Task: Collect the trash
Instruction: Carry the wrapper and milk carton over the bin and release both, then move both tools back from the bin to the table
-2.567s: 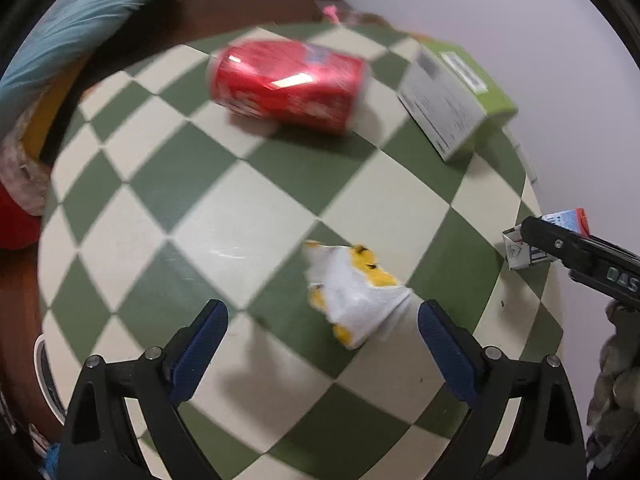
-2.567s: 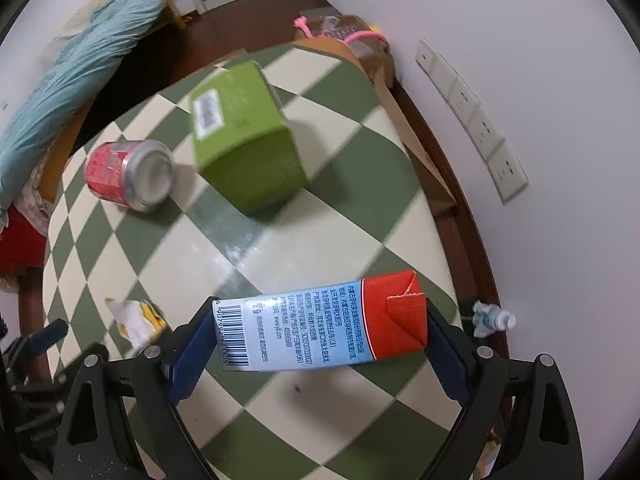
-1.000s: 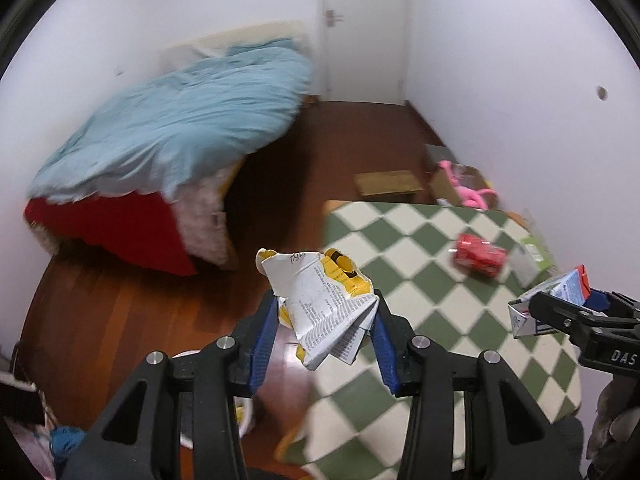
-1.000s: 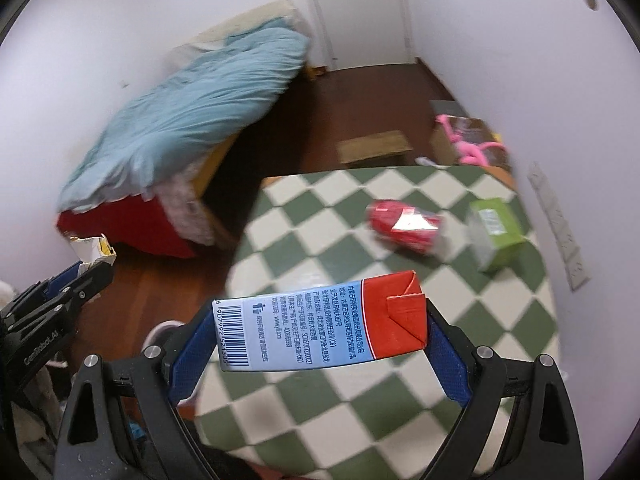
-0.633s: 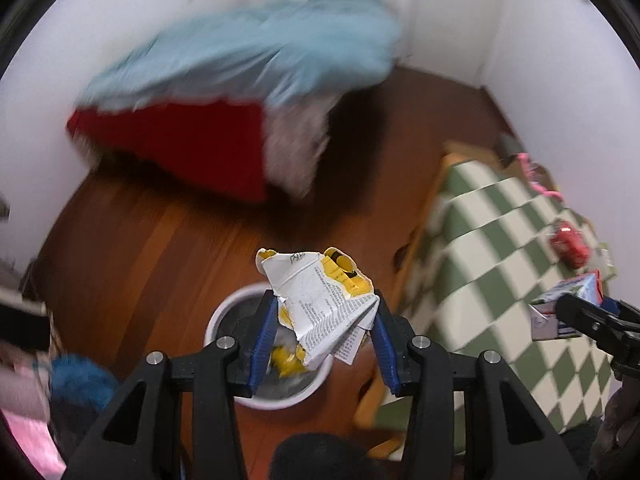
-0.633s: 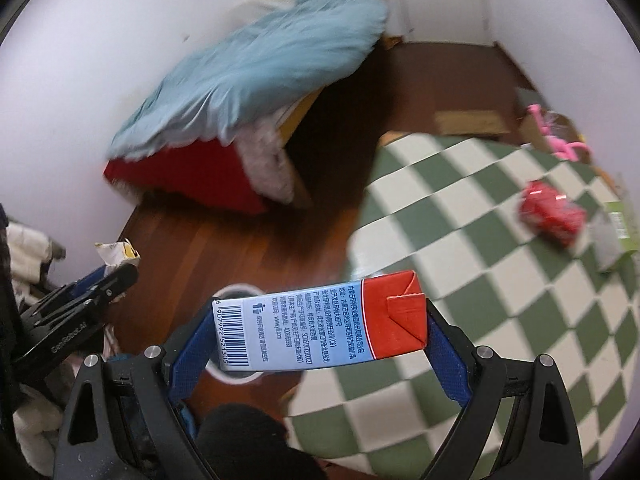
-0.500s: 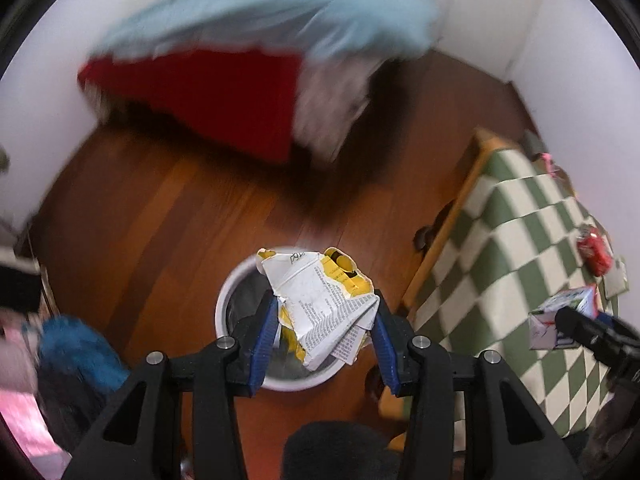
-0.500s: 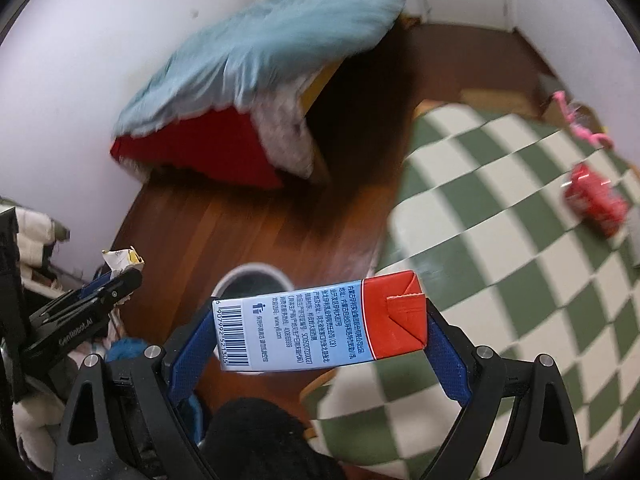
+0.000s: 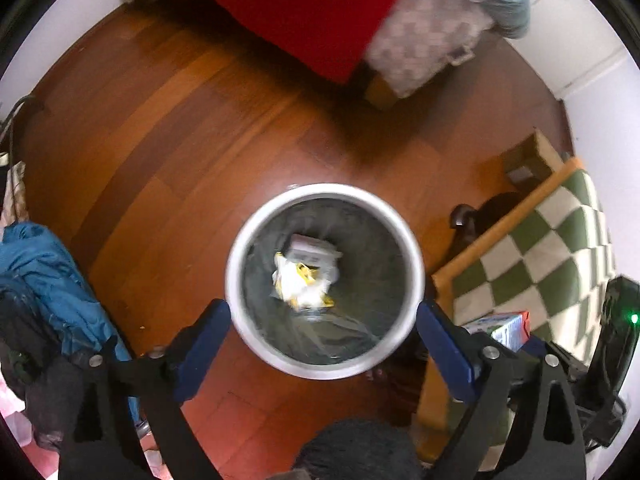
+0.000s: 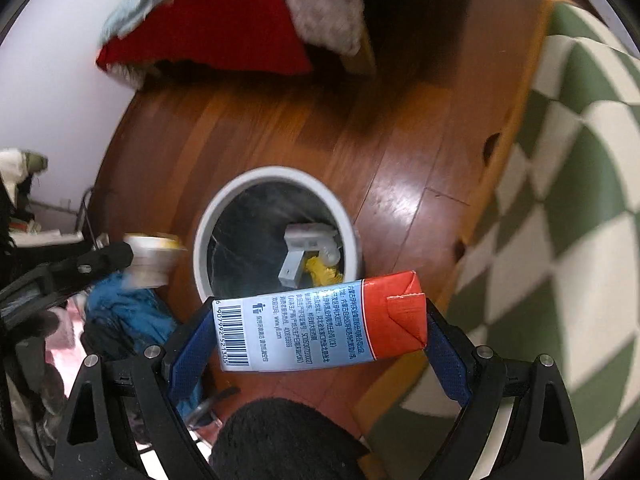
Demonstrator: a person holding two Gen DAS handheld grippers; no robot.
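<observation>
A round white trash bin (image 9: 240,248) with a clear liner stands on the wooden floor, also in the right wrist view (image 10: 208,216). My left gripper (image 9: 324,328) is open right above the bin. The crumpled white and yellow wrapper (image 9: 298,280) is inside the bin, next to a pale carton (image 9: 312,250). My right gripper (image 10: 312,332) is shut on a blue and red drink carton (image 10: 320,326) held sideways, just beside the bin; the carton also shows in the left wrist view (image 9: 506,326).
A table with a green and white checked cloth (image 9: 560,248) stands right of the bin, and it also shows in the right wrist view (image 10: 580,184). A bed with a red cover (image 9: 304,12) lies beyond. Blue clothes (image 9: 44,272) are piled left of the bin.
My left gripper has opened over the bin and the wrapper has dropped in. Both grippers have tilted down toward the bin. The right gripper keeps its hold on the carton.
</observation>
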